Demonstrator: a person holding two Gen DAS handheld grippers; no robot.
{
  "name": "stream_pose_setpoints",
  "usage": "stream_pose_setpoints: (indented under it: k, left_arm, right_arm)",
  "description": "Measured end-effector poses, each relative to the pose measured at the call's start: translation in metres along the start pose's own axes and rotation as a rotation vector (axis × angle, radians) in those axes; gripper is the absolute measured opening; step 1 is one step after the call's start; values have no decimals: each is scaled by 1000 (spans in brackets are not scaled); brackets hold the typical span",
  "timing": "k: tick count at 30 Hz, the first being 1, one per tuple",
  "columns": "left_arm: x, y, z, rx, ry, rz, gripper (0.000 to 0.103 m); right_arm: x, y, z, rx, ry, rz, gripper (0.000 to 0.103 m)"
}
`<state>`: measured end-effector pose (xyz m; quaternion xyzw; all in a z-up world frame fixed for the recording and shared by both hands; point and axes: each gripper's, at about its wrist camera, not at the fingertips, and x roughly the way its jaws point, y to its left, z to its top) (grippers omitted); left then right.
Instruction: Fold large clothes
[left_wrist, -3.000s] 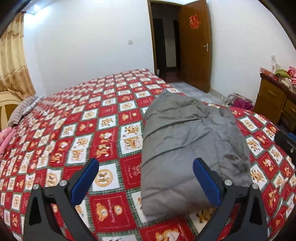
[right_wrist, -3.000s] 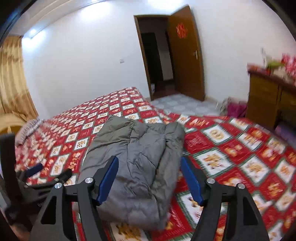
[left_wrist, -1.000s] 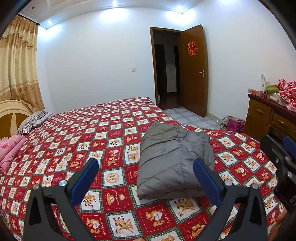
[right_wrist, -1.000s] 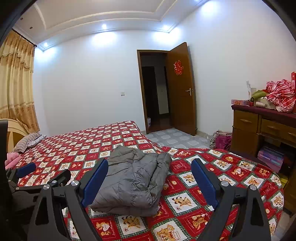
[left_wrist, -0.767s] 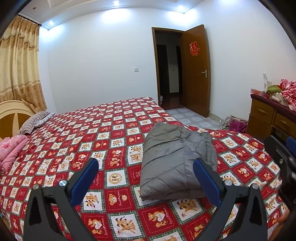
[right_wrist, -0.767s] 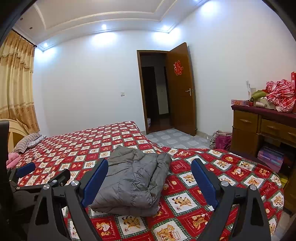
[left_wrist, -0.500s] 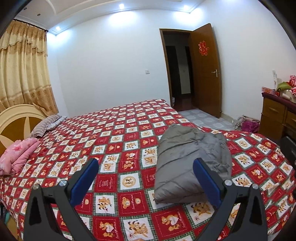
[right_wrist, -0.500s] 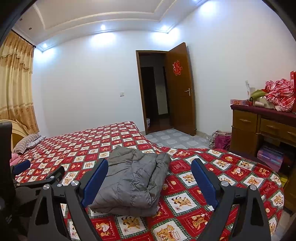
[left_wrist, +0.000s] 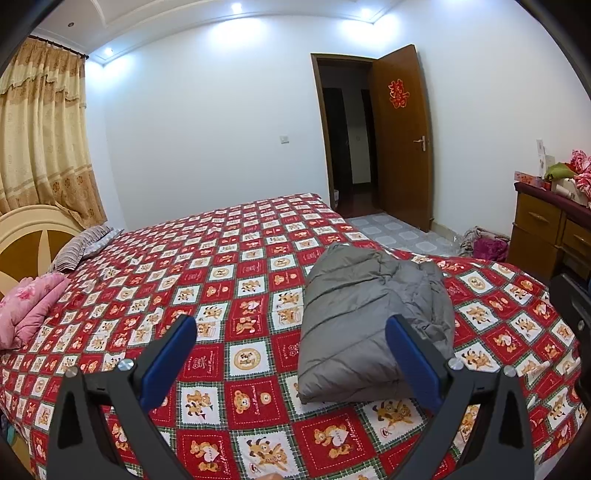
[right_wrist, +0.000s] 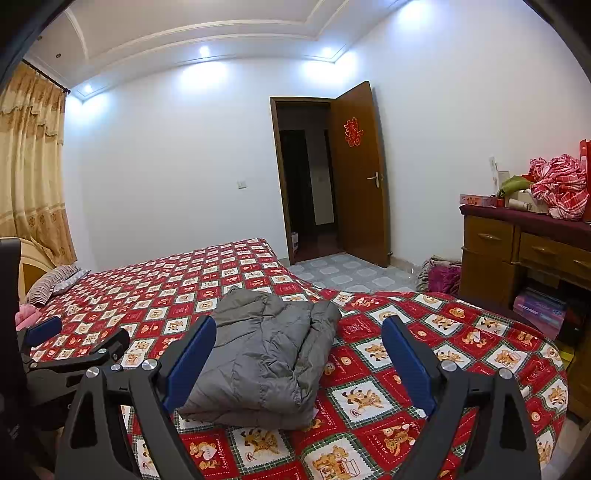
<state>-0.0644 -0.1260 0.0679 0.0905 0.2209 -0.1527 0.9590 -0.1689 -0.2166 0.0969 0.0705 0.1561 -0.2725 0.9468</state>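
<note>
At the far left a pink quilt (left_wrist: 26, 310) lies bunched on the bed (left_wrist: 229, 266) near the cream headboard (left_wrist: 29, 236), with a striped pillow (left_wrist: 81, 245) just beyond it and gold curtains (left_wrist: 40, 140) hanging behind. The left hand-held gripper (left_wrist: 291, 363) hangs above the near edge of the bed, its blue-padded fingers (left_wrist: 168, 360) spread wide with nothing between them. The bed is covered by a red and white bear-print cover. The grey padded jacket (left_wrist: 365, 317) lies folded into a thick bundle on the near right part of the bed, touched by neither gripper. In the right wrist view the right hand-held gripper (right_wrist: 299, 363) also stands wide apart and empty, short of the jacket (right_wrist: 266, 354), with the left one visible at its left edge. Further right an open brown door (right_wrist: 360, 173) bears a red paper ornament. At the far right a wooden dresser (right_wrist: 524, 251) carries a red checked cloth (right_wrist: 559, 186)
</note>
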Motion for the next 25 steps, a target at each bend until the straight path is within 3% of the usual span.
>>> stream_pose_setpoints:
  k: [25]
  left_arm:
    - [20,20,-2,-55,40,-26,103]
  right_arm:
    - [24,2,-16,-1,77,-19,92]
